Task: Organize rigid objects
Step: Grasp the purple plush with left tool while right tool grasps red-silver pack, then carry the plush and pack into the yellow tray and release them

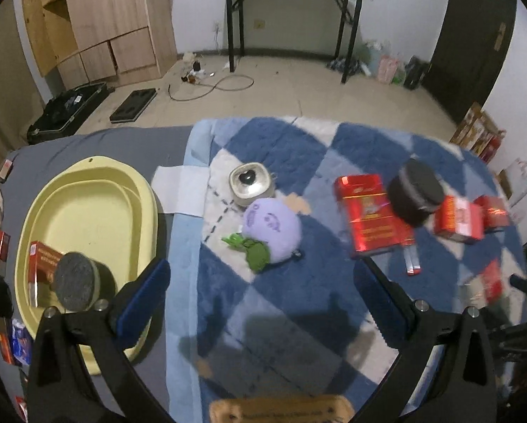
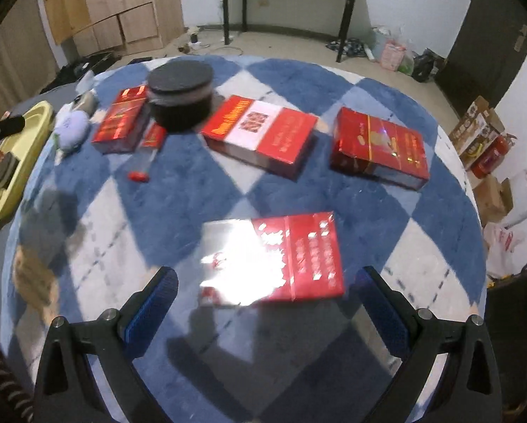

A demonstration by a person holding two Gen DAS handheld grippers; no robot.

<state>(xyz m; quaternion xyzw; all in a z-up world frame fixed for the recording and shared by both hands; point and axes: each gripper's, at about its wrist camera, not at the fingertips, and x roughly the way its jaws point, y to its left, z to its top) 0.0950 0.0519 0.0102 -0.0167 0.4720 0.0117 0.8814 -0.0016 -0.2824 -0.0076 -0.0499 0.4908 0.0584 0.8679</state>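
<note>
5 red boxes (image 2: pixel 259 135), poss. more; 2 rnd tins (image 2: pixel 180 93); 1 plush (image 1: pixel 272 227).

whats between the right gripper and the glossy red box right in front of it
Nothing: only bare blue-and-white rug lies between the open right gripper and the glossy red box, seen in the right wrist view.

Red boxes (image 2: pixel 259 135) flat, round tin (image 2: pixel 179 97) seemingly upright

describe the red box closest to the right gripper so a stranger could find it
On the blue-and-white checked rug, look at the near edge, just ahead of the open right gripper. There lies a flat red cardboard box with a glaring shiny silver-white half; unlike the other red boxes, it sits alone.
</note>
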